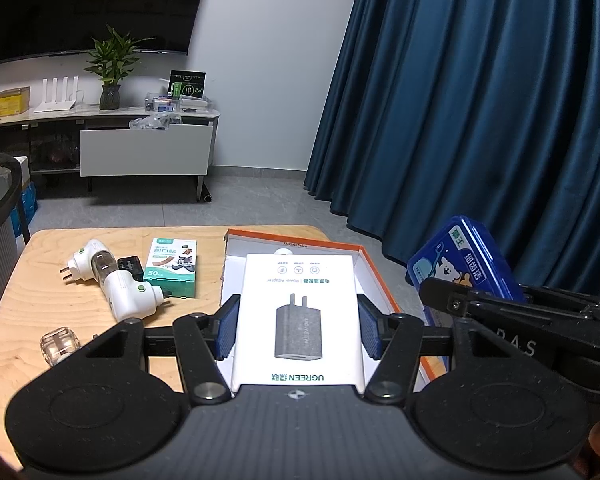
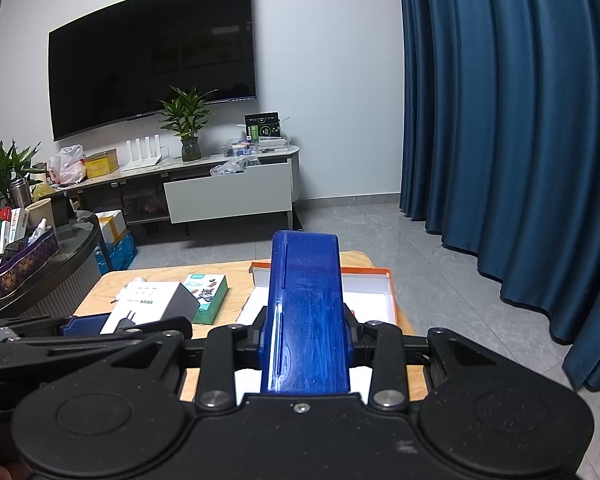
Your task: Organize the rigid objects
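Observation:
My left gripper (image 1: 298,328) is shut on a white power adapter box (image 1: 300,316) and holds it over the open orange-rimmed white tray box (image 1: 364,258) on the wooden table (image 1: 28,280). My right gripper (image 2: 306,334) is shut on a blue plastic case (image 2: 306,308), held edge-up above the same tray box (image 2: 380,284). The blue case also shows at the right of the left wrist view (image 1: 464,264). The adapter box also shows at the left of the right wrist view (image 2: 148,304).
On the table's left lie two white plug-in devices (image 1: 116,280), a green bandage box (image 1: 172,268), a small black adapter (image 1: 130,268) and a clear plastic cap (image 1: 60,344). Blue curtains (image 1: 480,100) hang on the right. A TV cabinet (image 1: 140,136) stands far back.

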Action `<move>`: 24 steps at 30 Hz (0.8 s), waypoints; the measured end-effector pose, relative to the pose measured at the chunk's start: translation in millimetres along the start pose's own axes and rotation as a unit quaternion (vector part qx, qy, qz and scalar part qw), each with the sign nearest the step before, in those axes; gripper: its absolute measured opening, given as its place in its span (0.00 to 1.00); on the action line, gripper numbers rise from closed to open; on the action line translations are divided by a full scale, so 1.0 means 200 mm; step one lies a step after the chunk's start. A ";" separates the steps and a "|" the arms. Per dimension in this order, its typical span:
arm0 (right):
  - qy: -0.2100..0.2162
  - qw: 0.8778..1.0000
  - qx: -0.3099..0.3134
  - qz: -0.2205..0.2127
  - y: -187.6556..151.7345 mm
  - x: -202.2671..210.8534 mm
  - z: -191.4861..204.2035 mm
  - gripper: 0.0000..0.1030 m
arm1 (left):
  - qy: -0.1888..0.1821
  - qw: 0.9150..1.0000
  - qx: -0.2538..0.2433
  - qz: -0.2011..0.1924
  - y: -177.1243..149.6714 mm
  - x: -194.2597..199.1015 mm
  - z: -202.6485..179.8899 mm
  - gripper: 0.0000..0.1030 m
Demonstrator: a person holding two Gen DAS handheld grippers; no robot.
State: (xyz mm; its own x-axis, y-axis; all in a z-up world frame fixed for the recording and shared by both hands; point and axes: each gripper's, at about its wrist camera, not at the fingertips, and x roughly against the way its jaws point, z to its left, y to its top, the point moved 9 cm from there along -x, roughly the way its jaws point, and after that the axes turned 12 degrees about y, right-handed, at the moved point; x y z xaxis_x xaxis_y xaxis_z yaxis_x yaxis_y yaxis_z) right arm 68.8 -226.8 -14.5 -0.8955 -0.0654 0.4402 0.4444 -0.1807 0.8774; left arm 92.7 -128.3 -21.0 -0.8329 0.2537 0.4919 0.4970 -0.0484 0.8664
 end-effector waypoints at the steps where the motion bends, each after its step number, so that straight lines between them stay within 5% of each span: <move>1: 0.000 1.000 0.000 0.000 0.00 0.00 0.00 0.39 | 0.000 1.000 0.000 0.000 0.00 0.00 0.00 0.58; 24: -0.001 1.000 -0.002 0.001 0.00 -0.01 -0.01 0.39 | 0.000 1.000 0.001 0.001 0.00 0.00 0.00 0.58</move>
State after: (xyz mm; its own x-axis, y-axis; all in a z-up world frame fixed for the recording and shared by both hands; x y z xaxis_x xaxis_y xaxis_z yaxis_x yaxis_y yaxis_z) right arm 70.9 -228.5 -15.9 -0.8947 -0.0646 0.4420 0.4460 -0.1838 0.8759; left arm 92.5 -128.4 -19.9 -0.8314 0.2539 0.4943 0.4996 -0.0478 0.8649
